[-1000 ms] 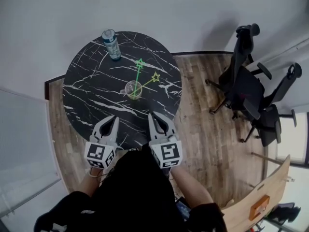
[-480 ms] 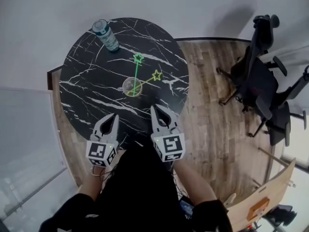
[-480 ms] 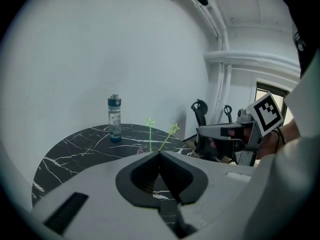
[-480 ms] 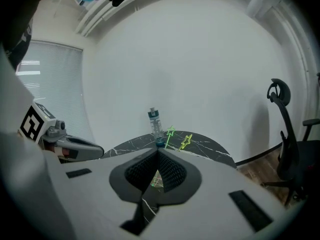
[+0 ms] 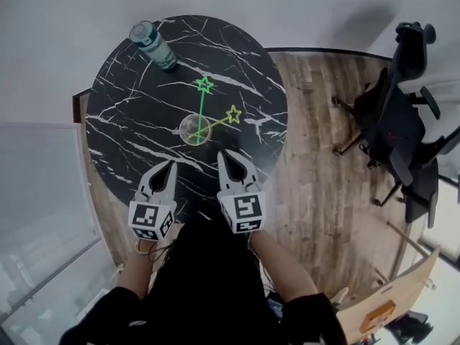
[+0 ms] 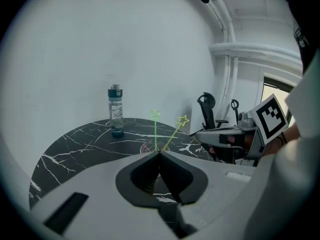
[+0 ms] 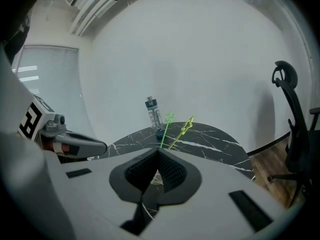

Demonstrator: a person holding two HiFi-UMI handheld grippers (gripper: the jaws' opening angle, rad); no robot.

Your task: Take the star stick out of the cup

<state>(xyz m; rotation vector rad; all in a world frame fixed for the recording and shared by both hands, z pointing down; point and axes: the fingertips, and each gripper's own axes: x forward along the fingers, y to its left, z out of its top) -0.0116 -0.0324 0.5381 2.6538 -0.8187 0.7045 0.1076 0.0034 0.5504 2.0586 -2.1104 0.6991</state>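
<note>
A clear glass cup [image 5: 195, 129] stands near the middle of the round black marble table [image 5: 129, 121]. Two star sticks lean out of it: a green star stick [image 5: 205, 85] and a yellow star stick [image 5: 233, 113]. My left gripper [image 5: 172, 164] hovers shut over the table's near edge, left of the cup and short of it. My right gripper [image 5: 224, 154] is shut and empty, its tips just short of the cup on the right. In the left gripper view the jaws [image 6: 159, 153] meet below the green star [image 6: 155, 114] and yellow star [image 6: 183, 119]. The right gripper view shows both stars [image 7: 169, 117] beyond its closed tips [image 7: 158, 151].
A water bottle [image 5: 152, 45] stands at the table's far left edge. Black office chairs [image 5: 399, 124] stand on the wood floor to the right. A white wall runs behind the table, and a glass partition [image 5: 36, 214] runs on the left.
Both grippers have moved forward over the table toward the cup, the right one closing most of the gap. The head view has shifted, so the table sits higher in frame.
</note>
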